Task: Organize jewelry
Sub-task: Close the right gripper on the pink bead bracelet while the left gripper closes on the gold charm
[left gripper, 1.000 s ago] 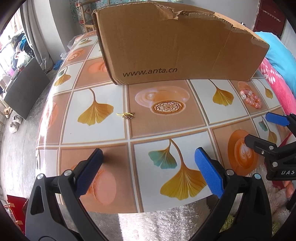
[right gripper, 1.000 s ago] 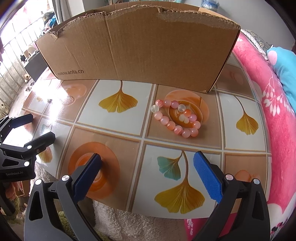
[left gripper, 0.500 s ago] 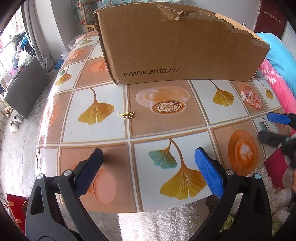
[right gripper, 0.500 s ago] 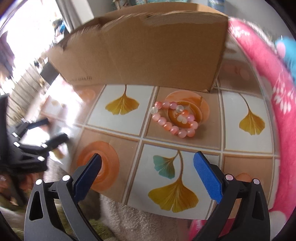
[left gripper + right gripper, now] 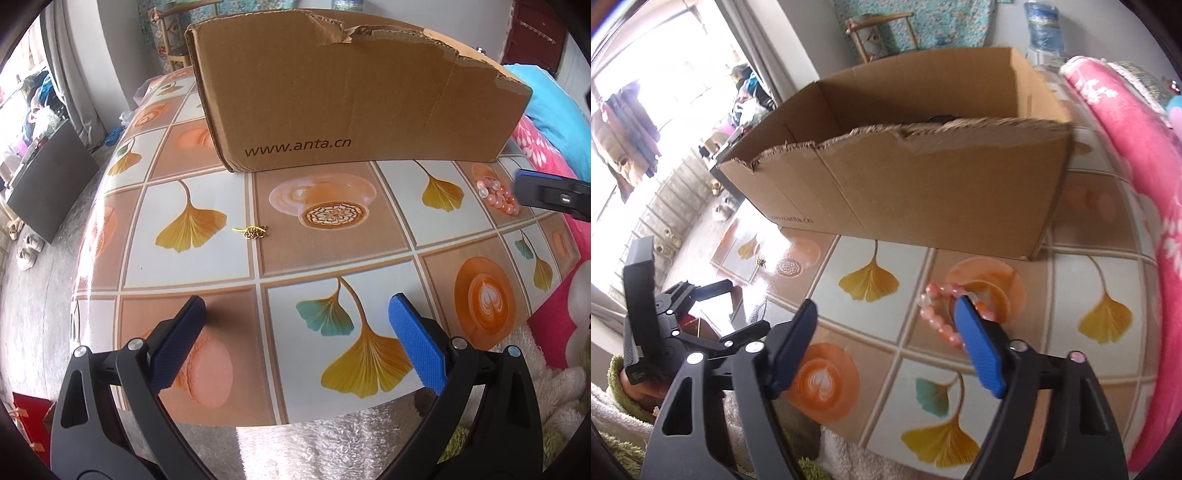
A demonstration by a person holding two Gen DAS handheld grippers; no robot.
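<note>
**Right tongs narrowing beside the pink beads, left tongs waiting wide**

Lower centre of the right wrist view: the right gripper (image 5: 886, 332) has its jaws closing, but nothing sits between them, since the pink bead bracelet (image 5: 942, 314) lies on the table just behind the right-hand blue pad, partly hidden by it (whether pad and beads touch, I cannot tell). I read this as lining up for a pick. Across in the left wrist view, the left gripper (image 5: 295, 339) hovers with its tongs apart and empty over the near table edge, probably parked clear of the other hand's work. The small gold trinket (image 5: 255, 232) lies alone left of centre, well apart from both grippers. The torn cardboard box (image 5: 905, 177) stands open-topped across the upper middle, the likely home for the jewelry. Its ragged front wall must be cleared from above. The patterned table (image 5: 332, 240) offers bare room in front of the box, though a pink blanket (image 5: 1137, 177) crowds the right edge
</note>
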